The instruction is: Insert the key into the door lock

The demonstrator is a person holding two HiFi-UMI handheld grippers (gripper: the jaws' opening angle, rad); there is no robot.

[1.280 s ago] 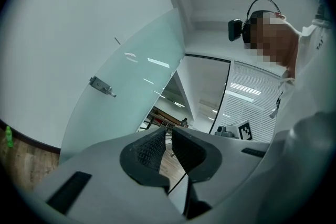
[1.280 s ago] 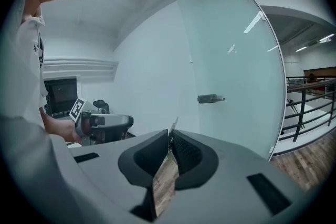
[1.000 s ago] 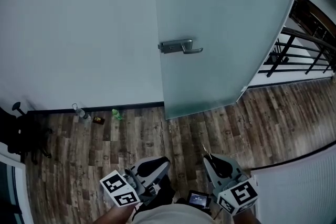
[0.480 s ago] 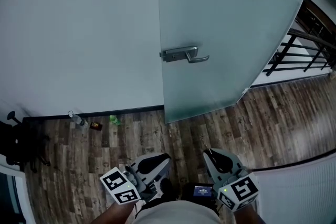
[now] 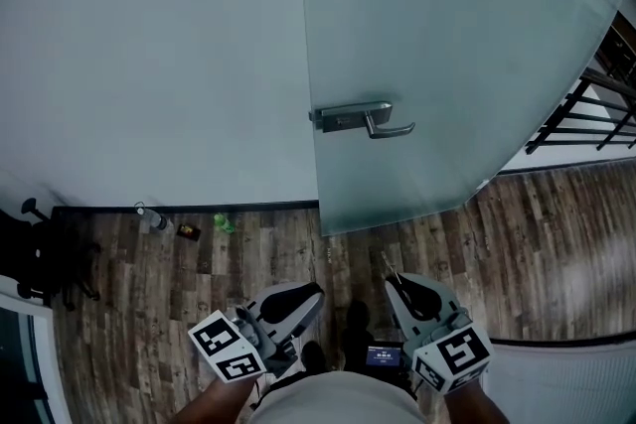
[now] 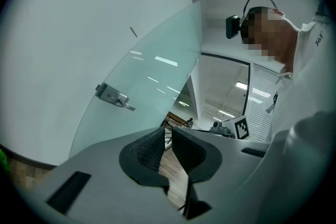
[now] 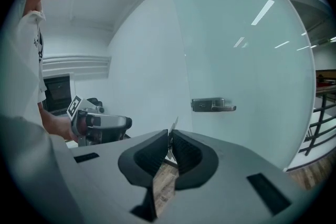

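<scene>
Between the jaws of the right gripper (image 7: 169, 135), a thin key (image 7: 173, 124) is being clamped, tip upward, well apart from the lock plate (image 7: 206, 105) on the frosted glass door (image 5: 447, 35). The left gripper (image 6: 167, 132) is being held with its 2 jaws slightly parted, empty.

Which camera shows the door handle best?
The head view: the door handle sits big, sharp and in the middle, on the glass door. The right gripper view shows it too, only smaller. The left gripper view shows it small and tilted, off to the left.
</scene>
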